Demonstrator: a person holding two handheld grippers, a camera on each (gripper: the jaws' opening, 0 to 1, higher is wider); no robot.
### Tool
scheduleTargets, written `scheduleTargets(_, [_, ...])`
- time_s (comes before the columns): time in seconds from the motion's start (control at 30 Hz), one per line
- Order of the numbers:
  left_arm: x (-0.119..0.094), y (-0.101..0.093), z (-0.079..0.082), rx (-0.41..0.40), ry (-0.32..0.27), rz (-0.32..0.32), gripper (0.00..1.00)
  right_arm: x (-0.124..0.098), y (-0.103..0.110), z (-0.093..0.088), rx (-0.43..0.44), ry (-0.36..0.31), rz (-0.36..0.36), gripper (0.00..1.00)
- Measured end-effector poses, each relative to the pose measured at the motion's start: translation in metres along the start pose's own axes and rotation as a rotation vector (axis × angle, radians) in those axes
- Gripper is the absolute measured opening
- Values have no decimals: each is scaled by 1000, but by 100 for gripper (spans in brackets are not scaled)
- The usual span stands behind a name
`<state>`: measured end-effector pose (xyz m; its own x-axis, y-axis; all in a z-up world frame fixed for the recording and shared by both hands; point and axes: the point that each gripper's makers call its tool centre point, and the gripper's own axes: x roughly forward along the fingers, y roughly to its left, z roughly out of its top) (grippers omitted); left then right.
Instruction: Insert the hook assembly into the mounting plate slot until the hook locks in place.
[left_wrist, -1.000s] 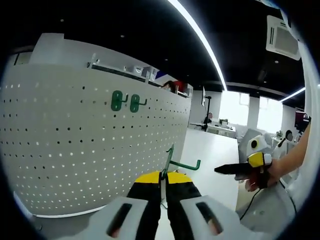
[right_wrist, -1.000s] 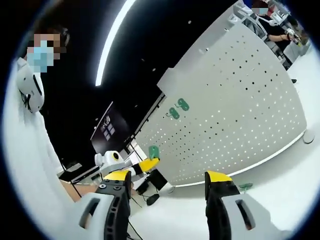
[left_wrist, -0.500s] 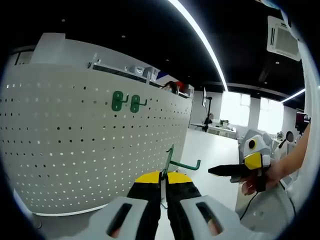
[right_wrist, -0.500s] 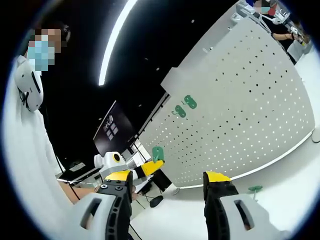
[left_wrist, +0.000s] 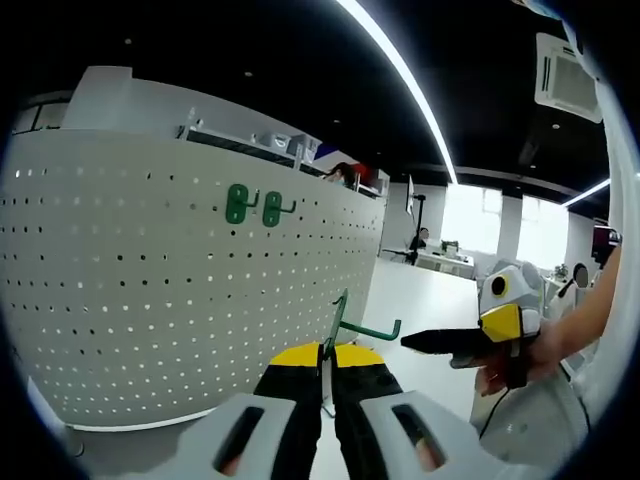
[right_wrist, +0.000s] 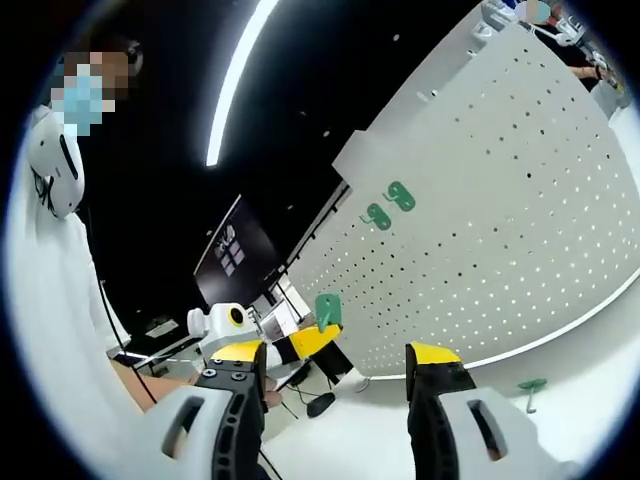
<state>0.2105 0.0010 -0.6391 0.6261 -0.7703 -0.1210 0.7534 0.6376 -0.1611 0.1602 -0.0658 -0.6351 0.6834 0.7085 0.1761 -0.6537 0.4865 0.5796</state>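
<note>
A green hook (left_wrist: 348, 322) is pinched between the closed jaws of the left claw (left_wrist: 327, 372), held short of the pegboard (left_wrist: 150, 280), where two hooks (left_wrist: 252, 204) already hang. The right claw (right_wrist: 335, 365) is spread wide and empty. If tilted at insertion, the hook may miss its holes and fail to lock.

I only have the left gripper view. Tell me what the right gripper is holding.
Observer: Nothing. In the right gripper view the right gripper stands open, jaws wide apart with nothing between them.
Operator: Report any loose hooks near the board.
Observer: One spare green hook lies on the white surface below the pegboard, off to the right of the right gripper.
</note>
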Motion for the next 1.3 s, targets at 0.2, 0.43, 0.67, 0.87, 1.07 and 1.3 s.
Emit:
scheduleTargets(0.2, [-3, 1, 1, -3, -4, 6, 1, 12, 6, -3, 7, 6, 23, 53])
scheduleTargets(0.43, [-4, 0, 0, -7, -5, 6, 1, 26, 13, 2, 8, 1, 48, 52])
scheduleTargets(0.67, [-5, -2, 1, -8, -10, 9, 1, 36, 17, 3, 13, -1, 66, 50])
scheduleTargets(0.87, [-8, -2, 0, -11, -9, 12, 1, 44, 22, 2, 19, -3, 79, 49])
scheduleTargets(1.07, [-9, -2, 1, -15, -13, 14, 1, 52, 26, 1, 30, 0, 95, 48])
scheduleTargets(1.3, [-10, -1, 2, -19, -17, 20, 1, 57, 27, 0, 35, 2, 100, 46])
